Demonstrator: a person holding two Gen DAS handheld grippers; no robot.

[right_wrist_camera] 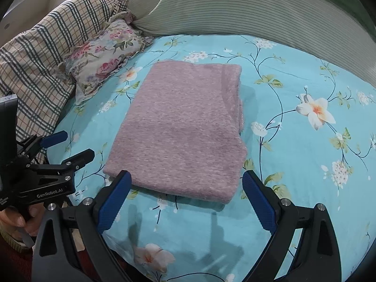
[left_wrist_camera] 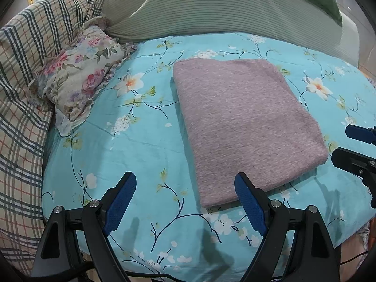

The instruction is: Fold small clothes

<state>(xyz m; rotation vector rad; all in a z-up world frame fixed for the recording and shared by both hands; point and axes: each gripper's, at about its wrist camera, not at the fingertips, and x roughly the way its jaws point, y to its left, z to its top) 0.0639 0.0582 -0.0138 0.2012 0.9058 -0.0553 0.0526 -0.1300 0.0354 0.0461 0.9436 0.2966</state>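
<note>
A mauve knitted garment lies folded into a flat rectangle on the turquoise floral bedsheet. My left gripper is open just in front of the garment's near left corner, with nothing between its blue pads. In the right wrist view the same garment lies straight ahead, and my right gripper is open at its near edge without gripping it. The right gripper also shows at the right edge of the left wrist view, and the left gripper at the left edge of the right wrist view.
A small floral pillow sits at the back left beside a plaid quilt. A green striped duvet is bunched along the back. A person's hand holds the left gripper's handle. The bed's near edge runs below the grippers.
</note>
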